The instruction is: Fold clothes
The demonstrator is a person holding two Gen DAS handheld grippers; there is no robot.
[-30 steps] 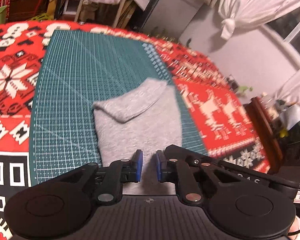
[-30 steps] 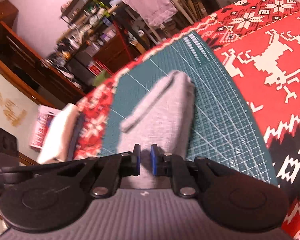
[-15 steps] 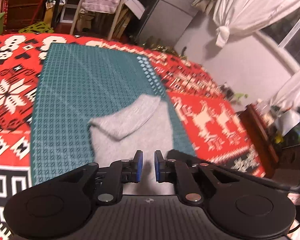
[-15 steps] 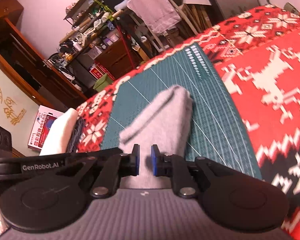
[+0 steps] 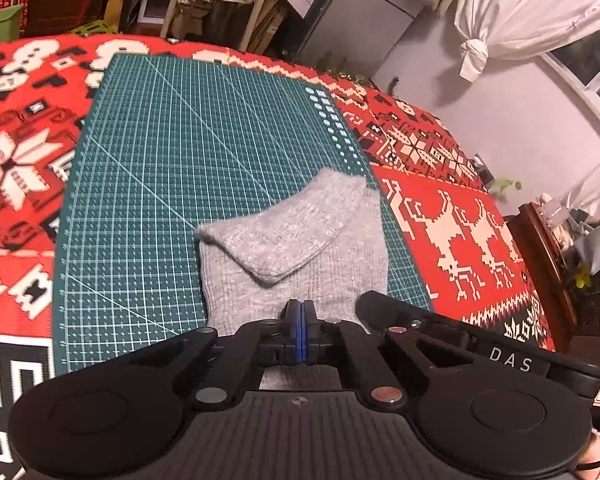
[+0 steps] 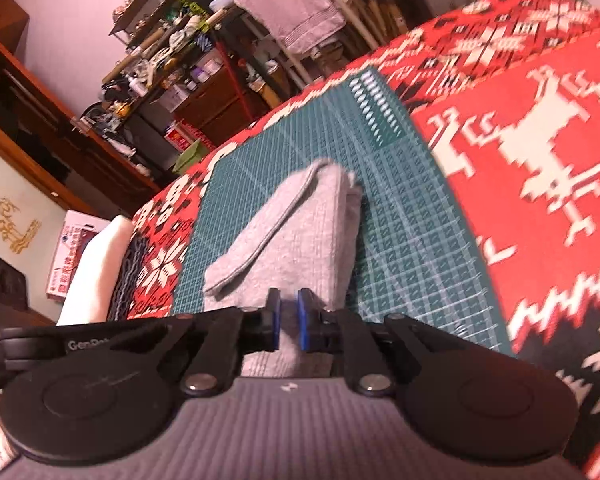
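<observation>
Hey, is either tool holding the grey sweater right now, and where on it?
Cannot tell. The left tool is shut over the sweater's near edge, but no pinched cloth shows. The right tool is open.

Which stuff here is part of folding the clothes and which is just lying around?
Job: grey knit garment, green cutting mat, left gripper, right gripper.

Lying about: hanging towel, white curtain, cluttered shelf.

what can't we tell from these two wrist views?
- Near edge of the grey sweater: hidden behind the gripper bodies in both views.
- Left gripper: fingers pressed together; whether cloth is pinched is not visible.
- Right gripper: fingers slightly apart over the sweater; contact unclear.
- Red patterned blanket: motion-blurred in the right view.
- Shelf items: too small.
</observation>
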